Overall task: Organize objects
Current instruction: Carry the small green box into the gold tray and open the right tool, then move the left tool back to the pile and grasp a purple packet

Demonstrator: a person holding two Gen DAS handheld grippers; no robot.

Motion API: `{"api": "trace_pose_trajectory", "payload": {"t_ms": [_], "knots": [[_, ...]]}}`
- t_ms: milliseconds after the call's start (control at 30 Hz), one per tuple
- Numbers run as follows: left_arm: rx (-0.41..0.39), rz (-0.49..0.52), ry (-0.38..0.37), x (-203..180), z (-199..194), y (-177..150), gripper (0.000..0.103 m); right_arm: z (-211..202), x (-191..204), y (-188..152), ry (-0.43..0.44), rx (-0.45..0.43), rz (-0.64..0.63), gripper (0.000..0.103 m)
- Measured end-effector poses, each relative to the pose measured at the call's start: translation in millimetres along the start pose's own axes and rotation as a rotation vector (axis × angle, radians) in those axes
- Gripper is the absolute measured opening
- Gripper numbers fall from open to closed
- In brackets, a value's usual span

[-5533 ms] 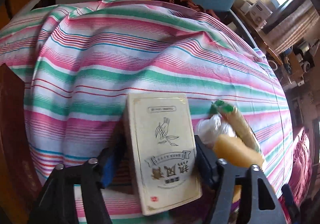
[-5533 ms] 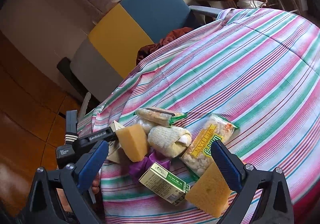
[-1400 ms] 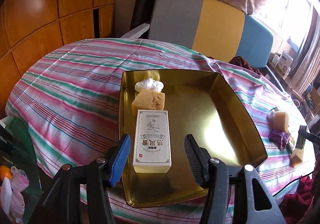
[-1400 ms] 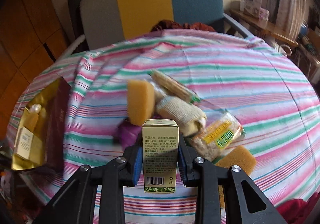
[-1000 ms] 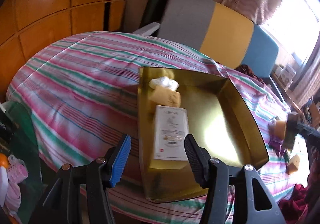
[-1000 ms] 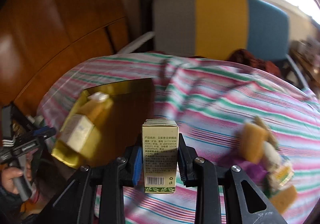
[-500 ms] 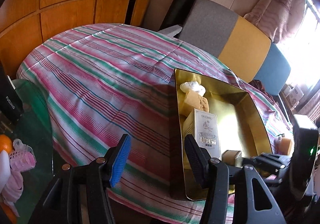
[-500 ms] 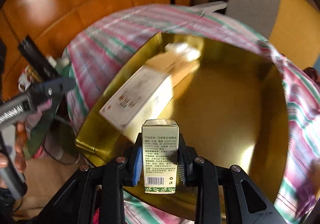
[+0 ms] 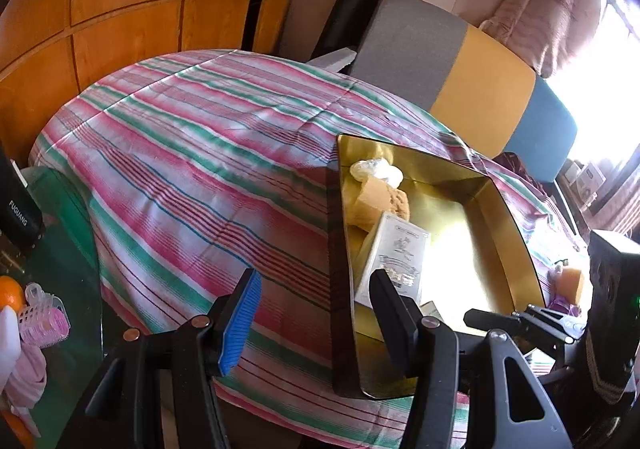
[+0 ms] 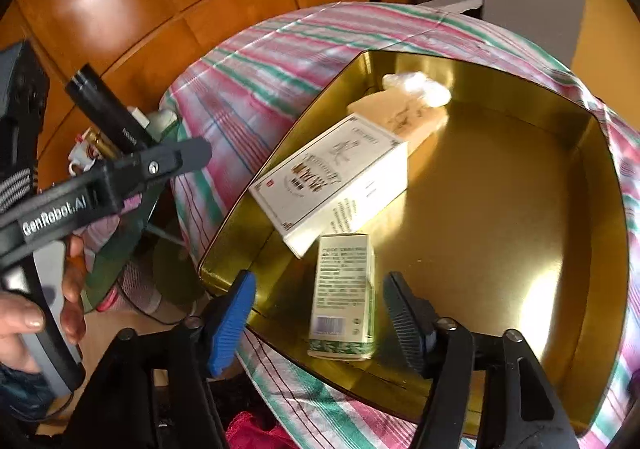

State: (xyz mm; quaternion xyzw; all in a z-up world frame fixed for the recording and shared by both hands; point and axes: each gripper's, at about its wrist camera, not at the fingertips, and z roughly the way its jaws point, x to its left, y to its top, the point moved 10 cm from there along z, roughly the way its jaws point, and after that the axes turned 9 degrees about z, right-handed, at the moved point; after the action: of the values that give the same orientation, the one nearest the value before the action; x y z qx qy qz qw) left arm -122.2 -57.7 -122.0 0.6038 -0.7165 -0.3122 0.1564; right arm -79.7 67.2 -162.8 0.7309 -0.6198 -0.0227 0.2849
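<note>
A gold tray (image 10: 600,177) sits on the striped tablecloth (image 9: 208,169). In it lie a white box (image 10: 332,177), a yellow sponge (image 10: 396,113), a white plastic wad (image 10: 416,87) and a small green-and-cream carton (image 10: 344,289). My right gripper (image 10: 320,313) is open, its jaws on either side of the carton, which lies loose on the tray floor near the front rim. My left gripper (image 9: 316,313) is open and empty, held over the tray's left rim (image 9: 340,249). The white box (image 9: 396,257) also shows in the left wrist view.
An orange sponge (image 9: 572,281) and a purple item (image 9: 564,303) lie on the cloth right of the tray. A grey, yellow and blue chair (image 9: 460,65) stands behind the table. A glass side table (image 9: 60,249) with clutter is at the left.
My right gripper carried the green carton to the tray, opened, and the carton now lies there. My left gripper, empty since releasing the white box, drifted left of the tray.
</note>
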Motion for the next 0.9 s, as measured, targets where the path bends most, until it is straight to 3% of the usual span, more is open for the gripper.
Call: {"api": "trace_pose_trajectory", "payload": {"t_ms": [533, 900], "knots": [[-0.002, 0.102, -0.019, -45, -11, -1, 0.057, -57, -48, 8, -0.069, -0.155, 0.118, 0.078], [0.002, 0.230, -0.062, -104, -11, 4, 0.057, -132, -140, -4, -0.199, -0.284, 0.261, 0.093]]}}
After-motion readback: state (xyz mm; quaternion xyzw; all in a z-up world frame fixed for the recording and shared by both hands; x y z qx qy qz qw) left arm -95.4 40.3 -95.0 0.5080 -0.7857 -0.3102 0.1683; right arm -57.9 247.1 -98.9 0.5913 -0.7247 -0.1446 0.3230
